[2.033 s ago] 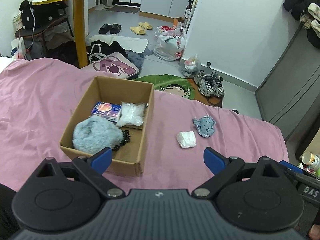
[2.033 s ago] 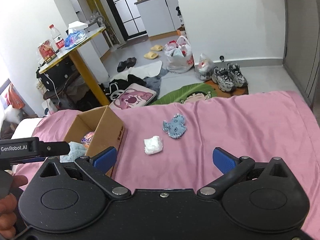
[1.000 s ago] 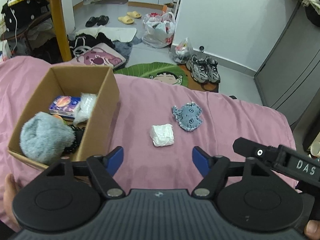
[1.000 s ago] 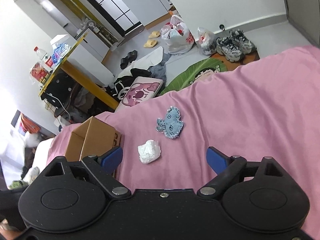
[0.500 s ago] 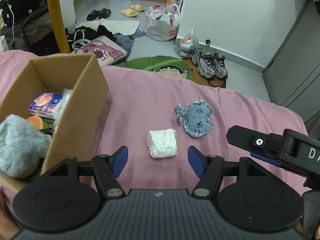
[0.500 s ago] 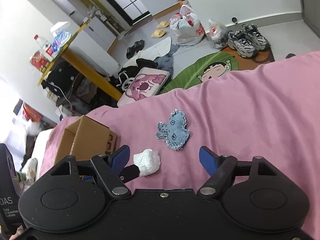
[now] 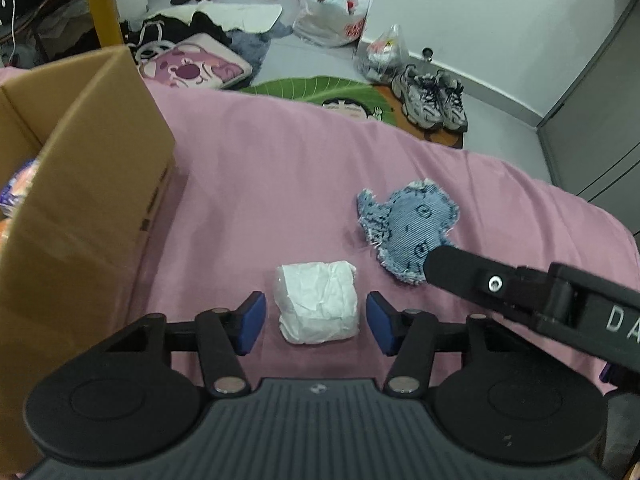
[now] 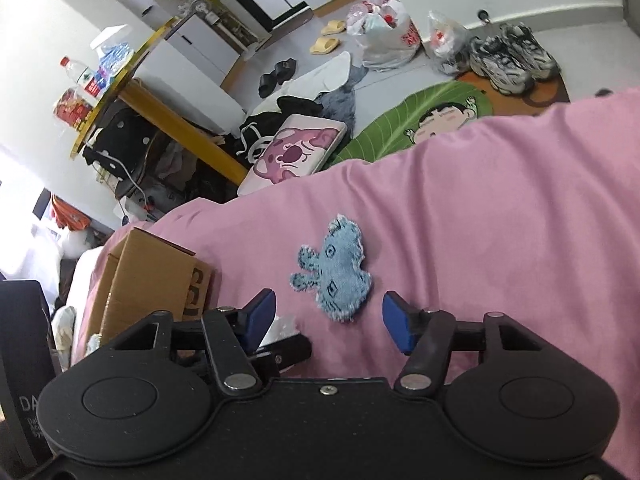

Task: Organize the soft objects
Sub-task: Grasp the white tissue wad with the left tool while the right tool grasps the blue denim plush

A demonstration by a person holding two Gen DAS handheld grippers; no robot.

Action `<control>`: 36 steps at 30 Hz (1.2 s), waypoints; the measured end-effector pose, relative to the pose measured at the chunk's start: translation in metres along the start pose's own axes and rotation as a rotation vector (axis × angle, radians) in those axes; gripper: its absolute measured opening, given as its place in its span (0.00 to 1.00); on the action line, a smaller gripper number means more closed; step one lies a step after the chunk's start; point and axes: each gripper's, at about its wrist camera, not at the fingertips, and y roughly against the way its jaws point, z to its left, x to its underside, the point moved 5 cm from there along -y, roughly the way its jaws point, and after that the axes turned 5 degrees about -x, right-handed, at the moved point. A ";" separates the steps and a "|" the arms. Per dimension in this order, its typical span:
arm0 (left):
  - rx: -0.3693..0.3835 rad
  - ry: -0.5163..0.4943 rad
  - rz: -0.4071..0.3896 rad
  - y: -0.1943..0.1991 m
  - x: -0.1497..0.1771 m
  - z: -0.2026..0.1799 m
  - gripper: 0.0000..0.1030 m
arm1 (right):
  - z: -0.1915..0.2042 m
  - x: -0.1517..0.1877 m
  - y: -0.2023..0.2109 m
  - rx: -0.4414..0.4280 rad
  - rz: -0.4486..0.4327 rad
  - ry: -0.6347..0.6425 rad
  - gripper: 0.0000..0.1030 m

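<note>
Left tongs (image 7: pixel 316 323): released, jaws have just been closing. White wad (image 7: pixel 318 302) sits between the blue pads (image 7: pixel 251 322), a small gap visible each side, pads not pressing on it. Wad lies on the pink bed cover (image 7: pixel 260 184).

Right tongs (image 8: pixel 329 317): released, jaws also just been closing. Denim plush (image 8: pixel 334 270) lies on the bed cover just ahead of the pads, its near edge roughly level w/ the tips; no contact visible. In the left wrist view one black finger of the right tongs crosses in from the right and covers the near edge of the denim plush (image 7: pixel 408 226).

Wad and plush lie near each other, apart, plush to the right and slightly farther.

Cardboard box (image 7: pixel 84 184): on the bed, left of the wad, well apart from it. Contents mostly hidden; only a bit of colourful packaging shows at the frame edge.

Beyond the bed, on the floor: green cartoon mat (image 8: pixel 420 120), pink bear cushion (image 8: pixel 296 152), pair of sneakers (image 7: pixel 430 98), plastic bags (image 7: pixel 336 12), yellow and black slippers. Far left, right wrist view: yellow-edged bench (image 8: pixel 120 80) w/ a bottle and packets on top.
</note>
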 end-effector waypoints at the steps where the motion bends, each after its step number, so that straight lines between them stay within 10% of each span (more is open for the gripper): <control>1: -0.006 -0.002 0.001 -0.003 0.000 0.001 0.48 | 0.000 0.000 -0.003 0.006 0.003 0.014 0.57; 9: 0.004 0.014 -0.014 -0.006 -0.006 0.005 0.43 | -0.002 -0.008 -0.031 0.023 0.034 0.029 0.50; 17: 0.006 0.034 -0.013 -0.004 -0.013 0.009 0.43 | -0.006 -0.004 -0.021 0.066 0.003 0.023 0.22; 36: 0.073 -0.088 -0.092 0.077 -0.019 -0.002 0.43 | 0.040 -0.001 0.058 0.187 -0.137 0.094 0.21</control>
